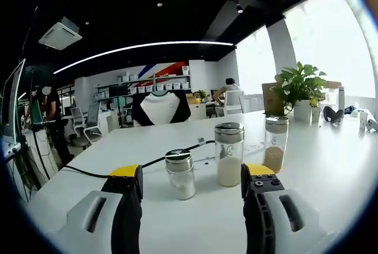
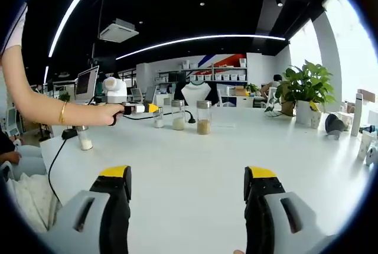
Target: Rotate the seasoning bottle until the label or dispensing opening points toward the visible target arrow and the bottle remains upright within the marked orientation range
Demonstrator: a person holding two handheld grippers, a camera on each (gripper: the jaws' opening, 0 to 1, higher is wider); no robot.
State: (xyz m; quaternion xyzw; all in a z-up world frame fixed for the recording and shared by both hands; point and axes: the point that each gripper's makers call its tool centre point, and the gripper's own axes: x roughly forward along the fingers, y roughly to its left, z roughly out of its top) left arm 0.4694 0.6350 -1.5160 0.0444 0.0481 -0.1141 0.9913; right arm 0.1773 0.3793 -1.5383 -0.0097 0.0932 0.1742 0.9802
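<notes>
**Hovering before three seasoning bottles on the white table**

Looking along the left gripper [image 1: 192,186] in the left gripper view, its two yellow-tipped jaws stand wide apart and hold nothing. Just beyond them, on the white table [image 1: 331,165], stand three upright glass bottles in a slanting row: a short seasoning bottle [image 1: 180,174] with white grains, nearest and between the jaws; a taller middle bottle [image 1: 228,155] with pale contents; and a far bottle [image 1: 276,143] with tan contents. A black cable [image 1: 112,171] runs across the table behind them. A potted plant [image 1: 300,88] stands at the right.

In the right gripper view, the right gripper [image 2: 188,186] also has its jaws spread, empty, over bare table. Well ahead, a person's hand [image 2: 106,113] holds the other gripper, its yellow tip just beside the same three bottles. Another small jar [image 2: 85,138] stands apart at the left.
</notes>
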